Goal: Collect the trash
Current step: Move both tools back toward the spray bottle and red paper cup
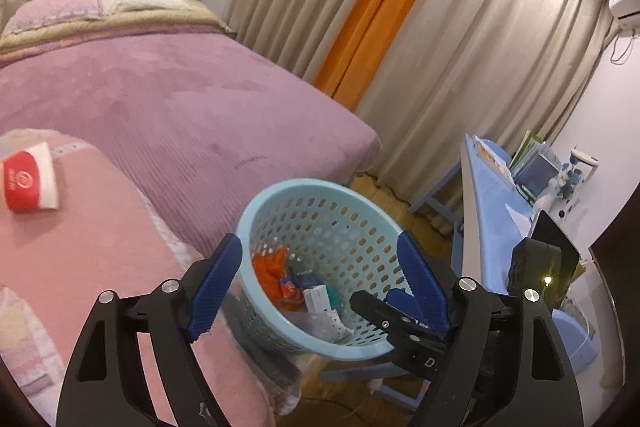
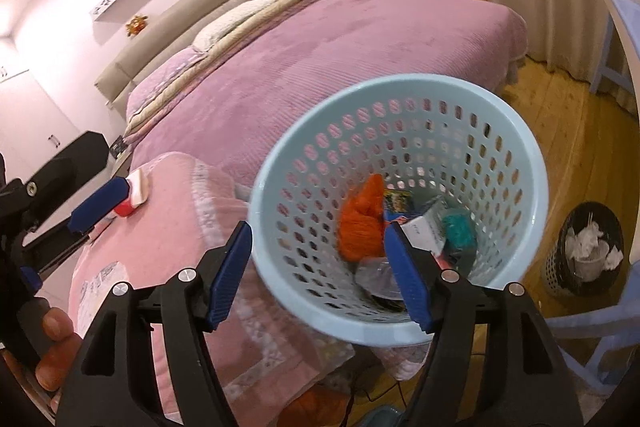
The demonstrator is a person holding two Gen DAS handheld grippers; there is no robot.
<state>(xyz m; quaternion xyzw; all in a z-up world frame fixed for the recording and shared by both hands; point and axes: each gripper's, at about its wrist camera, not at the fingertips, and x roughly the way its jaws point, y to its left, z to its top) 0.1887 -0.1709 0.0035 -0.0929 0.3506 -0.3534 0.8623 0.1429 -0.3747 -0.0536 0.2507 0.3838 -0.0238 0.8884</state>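
Left tool [image 1: 318,277]: fingers spread wide, nothing between the pads, released. Its blue pads frame the near part of the light-blue basket [image 1: 276,205] without touching it, as far as the left wrist view shows.

Right tool [image 2: 320,271]: also released, fingers apart and empty. Its right pad overlaps the basket's near rim in the picture; contact cannot be told.

The basket [image 2: 404,91] is perforated and round, and stands at the edge of a pink folded blanket [image 1: 100,251], beside the bed. Inside it: an orange crumpled wrapper [image 2: 358,223], a small white carton [image 2: 426,227], a teal scrap [image 2: 460,227], and clear plastic at the bottom.

On the pink blanket, well apart from the basket, lies a red-and-white paper cup [image 1: 30,183] on its side.

Beyond: the bed with a mauve cover [image 1: 192,99], a pillow and a padded headboard. To the right, a blue surface [image 1: 484,203] with books and a vase. On the wooden floor, a black mesh bin [image 2: 586,251] holds crumpled white paper. Beige and orange curtains hang at the back.
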